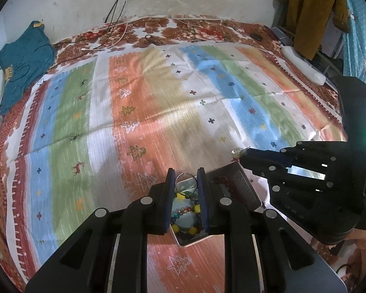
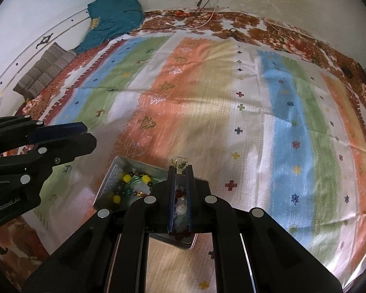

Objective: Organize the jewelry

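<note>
- Left gripper (image 1: 186, 180) is pinching a thin silvery metal ring (image 1: 185, 182) between its blue ribbed pads, above a shiny rectangular metal tray (image 2: 107, 183) on the striped woven cloth (image 1: 158, 112).
- Tray is holding a bracelet (image 2: 131, 185) of round yellow, dark and multicoloured beads.
- Right gripper (image 2: 180, 171) is clamping a small glittery gold piece (image 2: 179, 162) at its tips; its shape is too small and blurred to tell.
- A second tray (image 1: 234, 183) is lying just beside, half hidden under the fingers.
- Partly legible white lettering is showing on the left gripper body: "GenRobot.AI".
</note>
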### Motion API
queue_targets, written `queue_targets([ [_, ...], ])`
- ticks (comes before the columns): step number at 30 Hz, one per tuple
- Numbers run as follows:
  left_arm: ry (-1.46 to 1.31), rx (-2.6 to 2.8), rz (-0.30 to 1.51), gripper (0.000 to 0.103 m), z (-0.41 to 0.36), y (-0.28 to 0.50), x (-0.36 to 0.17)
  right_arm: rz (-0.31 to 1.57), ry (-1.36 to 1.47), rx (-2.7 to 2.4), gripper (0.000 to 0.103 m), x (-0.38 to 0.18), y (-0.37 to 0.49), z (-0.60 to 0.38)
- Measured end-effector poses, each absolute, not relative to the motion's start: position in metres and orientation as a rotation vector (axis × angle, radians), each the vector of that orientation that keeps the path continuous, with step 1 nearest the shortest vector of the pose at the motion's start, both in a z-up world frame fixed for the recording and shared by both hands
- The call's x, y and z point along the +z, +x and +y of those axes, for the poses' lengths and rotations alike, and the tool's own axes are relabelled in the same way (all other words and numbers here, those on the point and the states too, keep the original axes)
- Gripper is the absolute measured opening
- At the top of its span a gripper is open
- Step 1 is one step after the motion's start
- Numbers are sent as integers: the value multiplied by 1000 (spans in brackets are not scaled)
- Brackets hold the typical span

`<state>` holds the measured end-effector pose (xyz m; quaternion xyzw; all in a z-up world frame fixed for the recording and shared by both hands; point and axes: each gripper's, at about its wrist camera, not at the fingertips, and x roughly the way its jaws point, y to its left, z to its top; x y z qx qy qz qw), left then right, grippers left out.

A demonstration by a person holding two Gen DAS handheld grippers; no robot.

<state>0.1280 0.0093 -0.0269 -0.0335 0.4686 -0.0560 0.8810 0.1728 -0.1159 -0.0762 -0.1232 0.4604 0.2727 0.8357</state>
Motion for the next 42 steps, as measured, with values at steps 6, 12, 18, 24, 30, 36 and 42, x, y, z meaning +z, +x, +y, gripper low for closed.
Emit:
queue_targets([
  [6,-81,-120,970,18,8,121,-26,992,-249,597,9,-78,164,-120],
  [12,-86,-128,966,18,5,116,-26,999,-232,609,9,-78,160,-119],
  [18,-123,-101,966,26,10,113,-27,1019,-229,603,10,-82,159,-123],
  [24,-135,-66,953,30,17,103,-22,1007,-214,599,38,-77,155,-129],
  [30,-150,-60,937,38,21,82,-20,982,-233,574,41,-74,147,-134],
  [36,-157,-68,919,50,21,64,-17,932,-256,542,49,-66,130,-145],
  [42,-151,-69,907,61,21,50,-18,913,-252,558,60,-60,111,-156],
])
